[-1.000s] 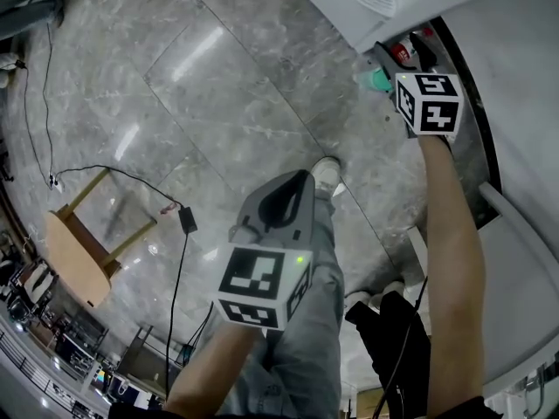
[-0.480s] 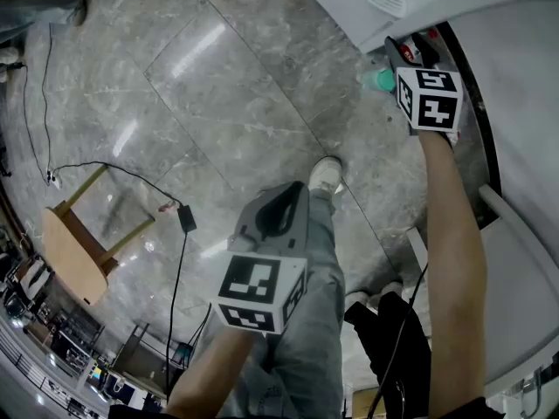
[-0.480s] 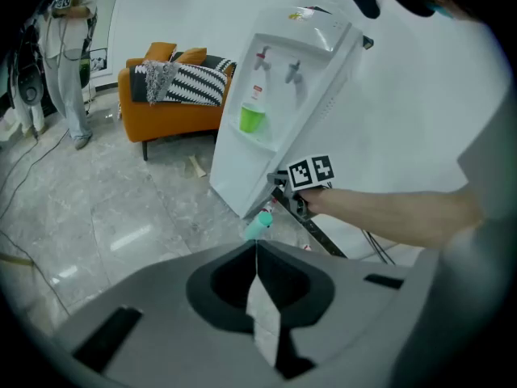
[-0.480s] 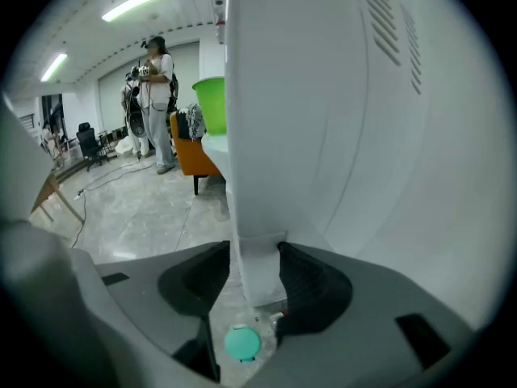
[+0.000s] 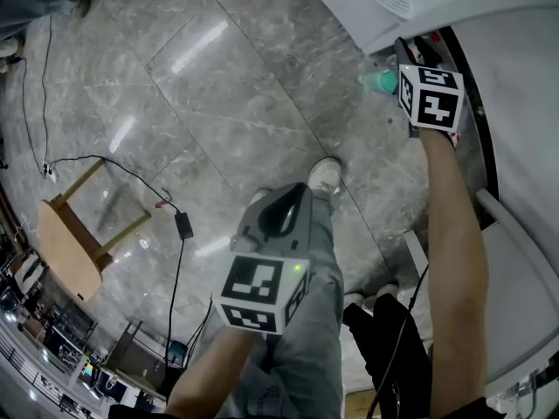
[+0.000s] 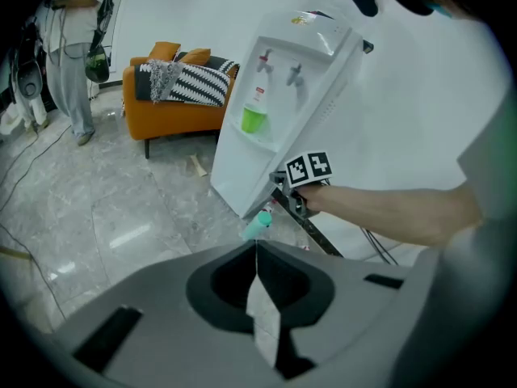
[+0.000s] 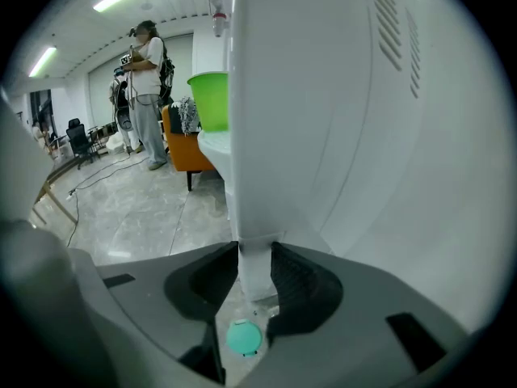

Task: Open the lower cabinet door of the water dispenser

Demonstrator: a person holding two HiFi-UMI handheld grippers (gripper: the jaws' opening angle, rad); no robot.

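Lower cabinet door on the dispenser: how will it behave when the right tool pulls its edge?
Probably stiff: the cabinet door edge stands straight in the right tool, whose jaws have just been closing on it. Likely light: the panel looks thin. Its smooth white face may slip.

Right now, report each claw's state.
Left claw: closed, empty.
Right claw: has just been closing, now gripping the cabinet door by its edge.
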